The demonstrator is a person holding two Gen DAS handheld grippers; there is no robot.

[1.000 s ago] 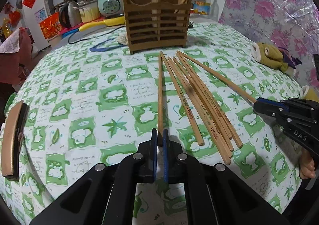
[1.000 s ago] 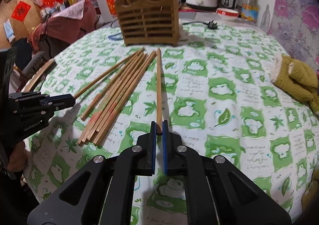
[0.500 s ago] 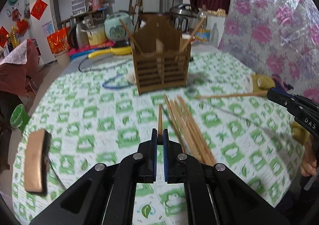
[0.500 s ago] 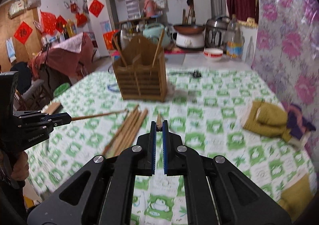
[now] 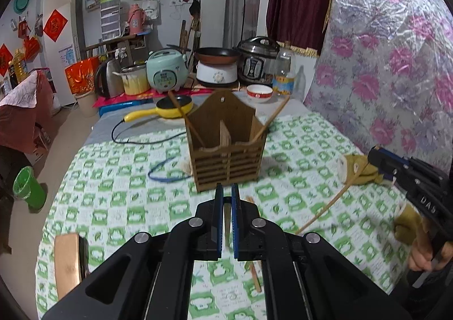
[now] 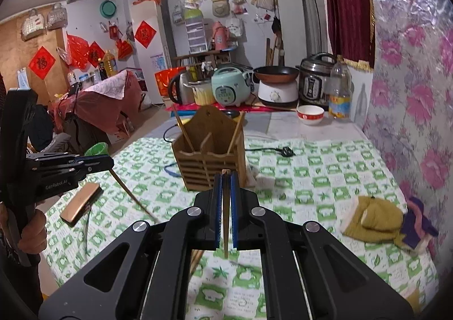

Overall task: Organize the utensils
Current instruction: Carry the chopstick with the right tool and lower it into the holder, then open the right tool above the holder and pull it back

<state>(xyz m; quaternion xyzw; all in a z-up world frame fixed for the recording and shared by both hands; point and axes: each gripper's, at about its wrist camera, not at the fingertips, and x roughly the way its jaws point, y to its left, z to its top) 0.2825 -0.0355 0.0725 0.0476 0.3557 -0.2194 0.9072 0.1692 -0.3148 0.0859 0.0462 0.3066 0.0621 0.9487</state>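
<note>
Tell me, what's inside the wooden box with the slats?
The wooden utensil holder has a divider. One chopstick leans in its left compartment, another chopstick in its right. The walls hide their lower ends and the bottom.

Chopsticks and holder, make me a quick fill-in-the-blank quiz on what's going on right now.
1. Each gripper's jaws are shut on one ____.
2. The wooden holder already has ____ chopsticks standing in it.
3. The holder stands on a tablecloth checked white and ____.
4. The left gripper and right gripper are both raised ____ the table.

Missing words: chopstick; two; green; above
</note>
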